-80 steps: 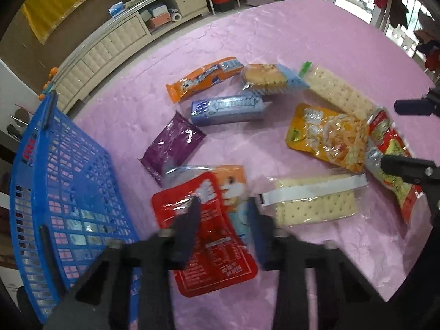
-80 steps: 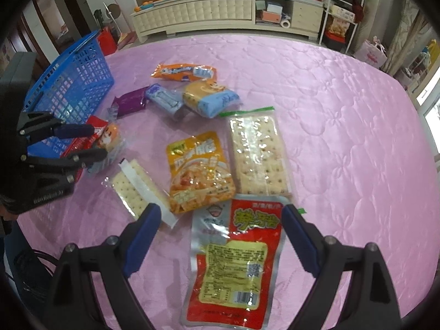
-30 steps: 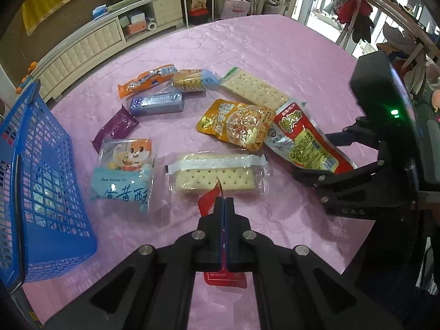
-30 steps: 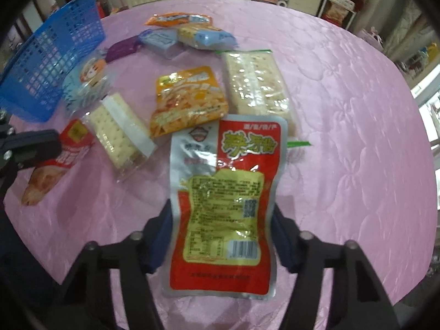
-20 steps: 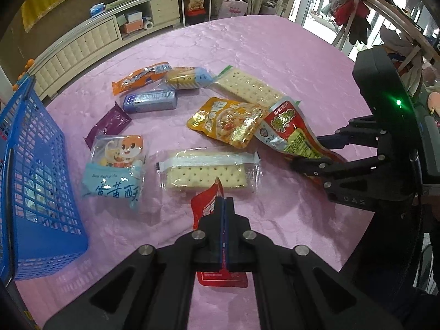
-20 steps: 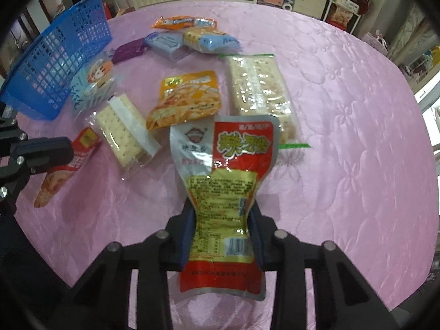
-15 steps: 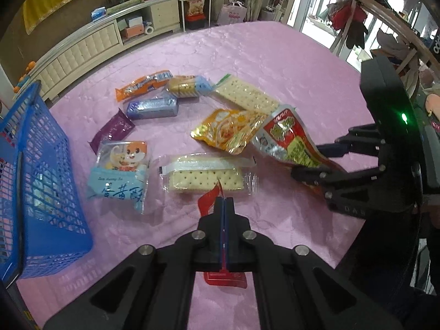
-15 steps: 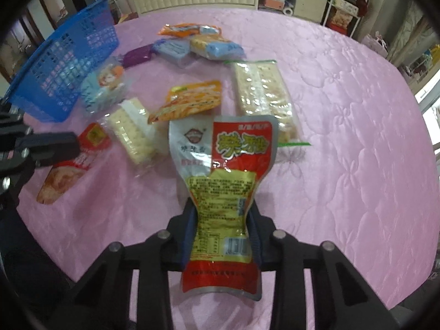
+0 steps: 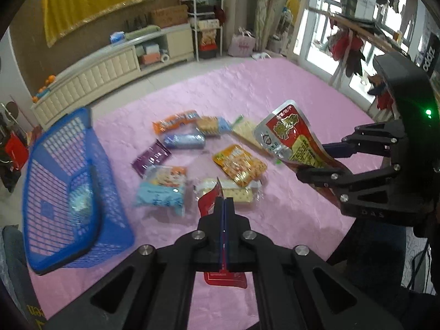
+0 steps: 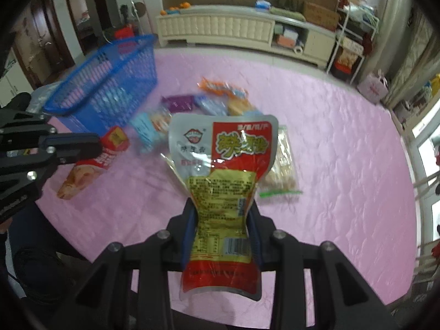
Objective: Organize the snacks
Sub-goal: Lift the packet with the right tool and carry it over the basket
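The right hand-held gripper [image 10: 221, 236] pinches the red-and-silver pouch [image 10: 222, 176] at its waist, long axis running away from the fingers.

The support is a table [image 9: 275, 88] covered with a pink quilted cloth.

Reference: the left wrist view, with the yellow snack pouch [image 9: 239, 165] as dial centre.

- 9 o'clock, at the table edge: blue plastic basket [image 9: 66, 181], tilted.
- 9 o'clock, nearer: light blue cartoon packet [image 9: 162, 189].
- 10 o'clock: purple packet [image 9: 151, 158].
- 11 o'clock: blue-grey bar [image 9: 184, 140], with an orange packet [image 9: 174, 121] beyond it.
- 12 o'clock: pale blue cracker packet [image 9: 213, 125].
- 1 o'clock: large clear cracker bag [image 9: 247, 132], partly hidden.
- 6 o'clock: small clear cracker pack [image 9: 239, 192], touching the yellow pouch.
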A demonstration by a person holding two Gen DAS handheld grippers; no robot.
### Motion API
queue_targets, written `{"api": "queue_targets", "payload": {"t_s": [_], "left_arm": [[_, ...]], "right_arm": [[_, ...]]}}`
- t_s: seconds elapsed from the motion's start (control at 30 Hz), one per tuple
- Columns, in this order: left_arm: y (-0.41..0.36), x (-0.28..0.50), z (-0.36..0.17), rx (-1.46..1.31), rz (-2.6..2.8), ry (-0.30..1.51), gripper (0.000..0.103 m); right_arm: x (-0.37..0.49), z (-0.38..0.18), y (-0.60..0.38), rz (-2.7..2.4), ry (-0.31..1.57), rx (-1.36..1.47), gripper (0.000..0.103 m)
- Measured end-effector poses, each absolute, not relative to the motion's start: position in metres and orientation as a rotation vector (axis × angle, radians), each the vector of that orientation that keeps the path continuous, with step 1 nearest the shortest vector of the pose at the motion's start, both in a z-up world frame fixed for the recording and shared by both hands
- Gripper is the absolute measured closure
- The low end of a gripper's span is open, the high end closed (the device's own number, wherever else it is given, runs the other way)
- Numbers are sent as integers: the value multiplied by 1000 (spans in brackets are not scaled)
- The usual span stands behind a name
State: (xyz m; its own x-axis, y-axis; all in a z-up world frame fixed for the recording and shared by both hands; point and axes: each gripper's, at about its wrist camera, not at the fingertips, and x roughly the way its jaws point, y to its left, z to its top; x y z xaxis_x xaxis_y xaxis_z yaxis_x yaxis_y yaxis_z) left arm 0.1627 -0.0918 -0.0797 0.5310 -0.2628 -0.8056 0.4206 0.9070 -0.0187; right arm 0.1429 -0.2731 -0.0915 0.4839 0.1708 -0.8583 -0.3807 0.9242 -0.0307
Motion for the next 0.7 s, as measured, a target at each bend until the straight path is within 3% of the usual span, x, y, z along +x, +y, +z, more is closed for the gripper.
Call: {"api": "queue_targets", "payload": {"t_s": [0.7], "left_arm": [[17, 180, 18, 179, -237, 775, 103]], "right_arm": [[187, 6, -158, 555, 794, -313, 63]]}}
